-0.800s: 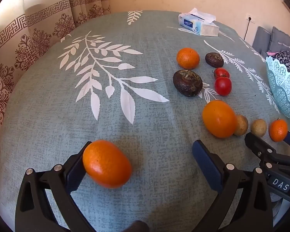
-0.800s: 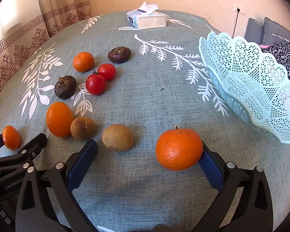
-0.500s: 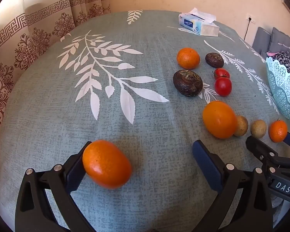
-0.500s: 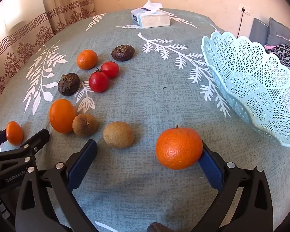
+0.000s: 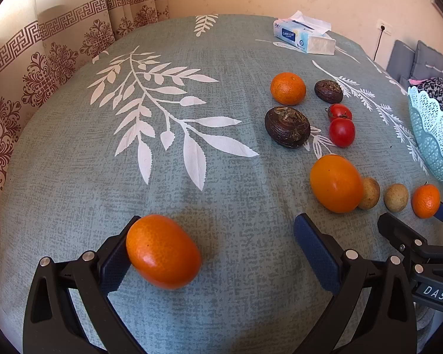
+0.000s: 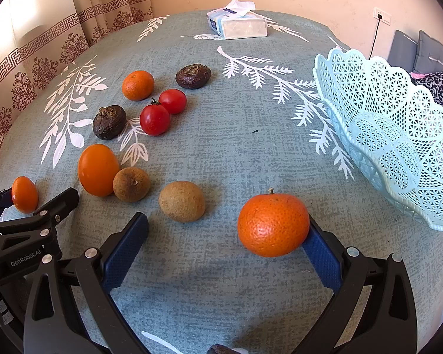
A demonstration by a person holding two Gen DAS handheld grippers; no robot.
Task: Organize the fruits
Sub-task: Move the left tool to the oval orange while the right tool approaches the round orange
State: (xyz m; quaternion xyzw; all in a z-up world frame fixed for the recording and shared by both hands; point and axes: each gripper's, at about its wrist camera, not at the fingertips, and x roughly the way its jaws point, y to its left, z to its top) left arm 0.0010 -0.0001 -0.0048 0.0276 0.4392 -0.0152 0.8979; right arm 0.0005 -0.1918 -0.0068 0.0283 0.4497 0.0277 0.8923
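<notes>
Since the earlier frames the right wrist view has shifted: the tissue pack and fruit sit lower in frame; the left wrist view is unchanged. Left gripper (image 5: 215, 250): jaws spread wide, a smooth oval orange fruit (image 5: 163, 251) touching the inner face of its left blue pad, the right pad well clear of it; not clamped. Right gripper (image 6: 227, 250): jaws equally wide, a round dimpled orange mandarin with stem stub (image 6: 273, 224) against its right blue pad, left pad apart from it. Both fruits lie on the grey-green leaf-print tablecloth (image 6: 245, 153). Other fruit on the cloth: larger glossy orange oval fruit (image 6: 98, 169) touching a brown round fruit (image 6: 131, 184); second brown round fruit (image 6: 181, 201) nearby; two red tomatoes (image 6: 155, 119) side by side; two dark wrinkled fruits (image 6: 109, 122); small mandarin (image 6: 138, 85). Pale blue lattice plastic basket (image 6: 392, 135) stands right of the mandarin, holding no fruit. White-and-blue tissue pack (image 6: 236, 25) at far edge.
</notes>
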